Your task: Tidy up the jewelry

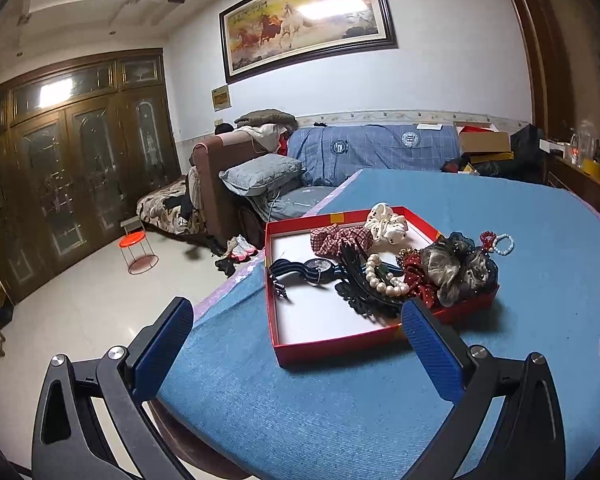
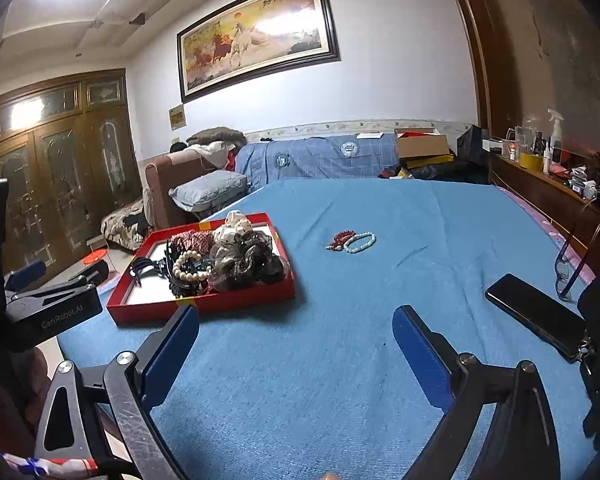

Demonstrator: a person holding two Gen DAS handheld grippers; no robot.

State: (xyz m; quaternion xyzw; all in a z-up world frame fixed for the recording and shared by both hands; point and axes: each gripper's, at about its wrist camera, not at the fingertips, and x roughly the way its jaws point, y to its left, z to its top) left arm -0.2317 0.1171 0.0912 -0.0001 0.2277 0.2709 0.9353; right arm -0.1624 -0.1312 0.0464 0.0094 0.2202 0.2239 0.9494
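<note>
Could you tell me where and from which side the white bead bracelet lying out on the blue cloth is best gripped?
Grip the white bead bracelet at its right arc, coming from above with the right claw. It lies flat as an open ring, so one finger can drop inside the loop. Its left side touches the red bead bracelet, so that side is probably crowded.

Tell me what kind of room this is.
Most likely a lived-in home living room: a sofa under a blue cover, a framed horse painting on the wall, and tall wooden cabinets along one side.
</note>
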